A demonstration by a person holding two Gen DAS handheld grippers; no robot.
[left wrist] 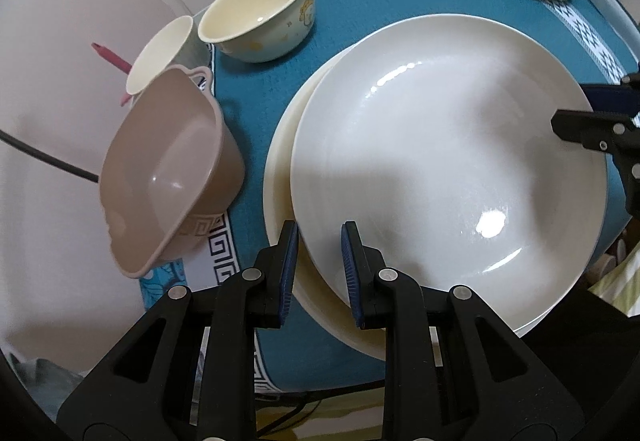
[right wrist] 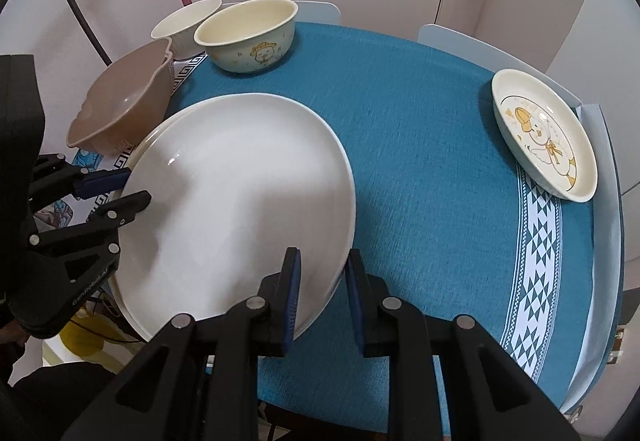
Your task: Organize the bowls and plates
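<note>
Plate (left wrist: 448, 169) stacked; rim straddled by open left gripper (left wrist: 319, 269) and right gripper (right wrist: 322, 293), unclamped. Duck dish (right wrist: 544, 137) judged next.

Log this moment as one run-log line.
left gripper: open, straddling white plate rim | right gripper: open, at opposite rim | white plate stacked on cream plate | duck plate apart

We look down from just behind each gripper, close over the counter (left wrist: 360, 1). Our left wrist view sits at the near-left rim of the white plate (left wrist: 448, 169), facing across it toward the bowls. Our right wrist view sits at the plate's opposite rim, facing the far edge. Both share the white plate, the cream bowl (right wrist: 248, 35), and the duck plate (right wrist: 544, 137).
</note>
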